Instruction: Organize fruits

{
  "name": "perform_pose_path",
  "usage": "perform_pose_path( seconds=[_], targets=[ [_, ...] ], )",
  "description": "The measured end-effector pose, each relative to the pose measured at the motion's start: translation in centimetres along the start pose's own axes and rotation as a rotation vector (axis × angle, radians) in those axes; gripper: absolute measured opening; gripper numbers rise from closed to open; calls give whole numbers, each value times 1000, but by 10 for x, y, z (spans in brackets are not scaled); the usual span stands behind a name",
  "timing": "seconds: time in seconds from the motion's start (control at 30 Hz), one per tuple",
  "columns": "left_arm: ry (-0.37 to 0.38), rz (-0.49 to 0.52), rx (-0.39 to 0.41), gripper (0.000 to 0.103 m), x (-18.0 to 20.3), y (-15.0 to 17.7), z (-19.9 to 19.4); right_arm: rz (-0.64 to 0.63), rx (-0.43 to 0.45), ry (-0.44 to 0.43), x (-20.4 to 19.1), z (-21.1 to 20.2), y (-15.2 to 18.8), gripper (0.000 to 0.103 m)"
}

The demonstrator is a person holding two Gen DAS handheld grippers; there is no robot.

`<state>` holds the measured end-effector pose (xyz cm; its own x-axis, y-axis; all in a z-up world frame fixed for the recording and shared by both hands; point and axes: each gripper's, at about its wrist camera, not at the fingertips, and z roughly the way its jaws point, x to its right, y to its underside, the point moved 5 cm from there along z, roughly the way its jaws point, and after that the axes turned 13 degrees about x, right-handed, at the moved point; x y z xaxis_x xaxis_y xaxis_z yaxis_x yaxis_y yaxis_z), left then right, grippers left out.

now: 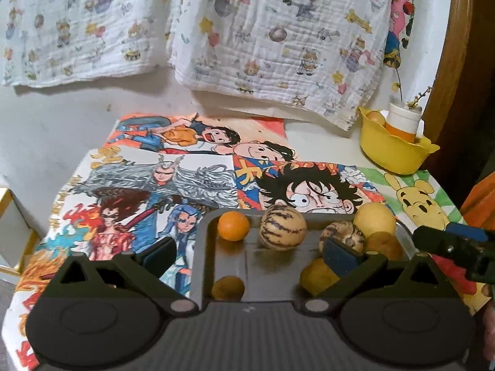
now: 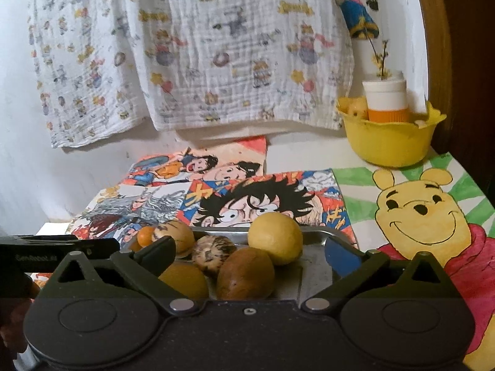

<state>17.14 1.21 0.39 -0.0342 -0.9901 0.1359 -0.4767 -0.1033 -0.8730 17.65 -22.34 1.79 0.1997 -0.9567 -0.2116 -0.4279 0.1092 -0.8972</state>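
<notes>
A dark metal tray lies on the picture-covered table and holds several fruits. In the left wrist view these include a small orange, a striped round fruit, a second striped one, a yellow fruit and brown ones. My left gripper is open over the tray's near side, holding nothing. My right gripper is open too, just short of the brown fruit and yellow fruit on the tray, touching neither.
A yellow bowl at the back right holds a white-and-orange container with a twig. A patterned cloth hangs on the wall behind. Cartoon drawings cover the table. A white box sits at the left edge.
</notes>
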Motion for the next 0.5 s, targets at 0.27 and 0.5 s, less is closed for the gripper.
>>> perform_pose_path(
  seconds=[0.27, 0.5],
  targets=[
    [-31, 49, 71, 102, 4, 6, -30, -68, 90, 16, -12, -24, 3, 102],
    [-44, 64, 101, 102, 1, 19, -50, -126, 154, 44, -23, -48, 15, 102]
  ],
)
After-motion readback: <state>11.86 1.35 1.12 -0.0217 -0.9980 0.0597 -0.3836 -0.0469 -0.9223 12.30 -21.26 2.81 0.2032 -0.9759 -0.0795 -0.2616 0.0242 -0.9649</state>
